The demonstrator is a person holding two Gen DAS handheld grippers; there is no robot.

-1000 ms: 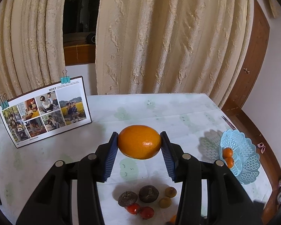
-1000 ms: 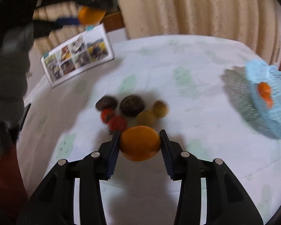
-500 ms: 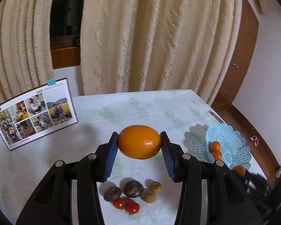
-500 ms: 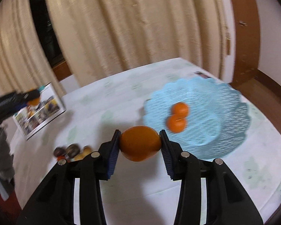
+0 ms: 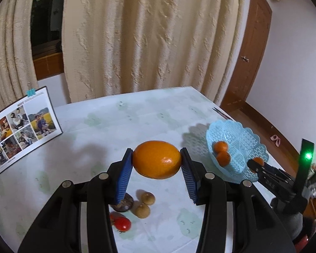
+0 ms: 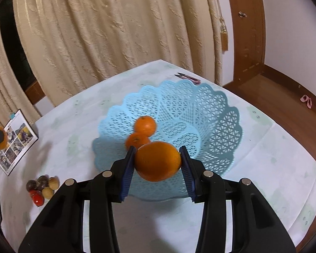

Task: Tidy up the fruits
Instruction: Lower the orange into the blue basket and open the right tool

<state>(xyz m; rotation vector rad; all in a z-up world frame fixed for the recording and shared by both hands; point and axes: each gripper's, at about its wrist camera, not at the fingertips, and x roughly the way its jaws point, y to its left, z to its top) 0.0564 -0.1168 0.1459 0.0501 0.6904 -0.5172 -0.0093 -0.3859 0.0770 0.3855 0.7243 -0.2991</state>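
Observation:
My left gripper point(image 5: 157, 162) is shut on an orange point(image 5: 157, 159) and holds it high above the table. My right gripper point(image 6: 157, 161) is shut on another orange point(image 6: 158, 160), held over the near rim of a light blue lattice basket point(image 6: 210, 113). Two small oranges point(image 6: 145, 125) lie in the basket. The basket point(image 5: 244, 141) and the right gripper point(image 5: 258, 165) also show at the right of the left wrist view.
Small fruits lie in a cluster on the table: dark brown ones point(image 5: 122, 203), tan ones point(image 5: 147, 198) and red tomatoes point(image 5: 122, 223). A photo calendar point(image 5: 21, 126) stands at the back left. A pen-like object point(image 6: 188, 78) lies beyond the basket. The table's right edge drops to a wooden floor.
My right gripper has swung from the fruit cluster to the basket with its orange. My left gripper has turned right with its orange; the basket now looks closer.

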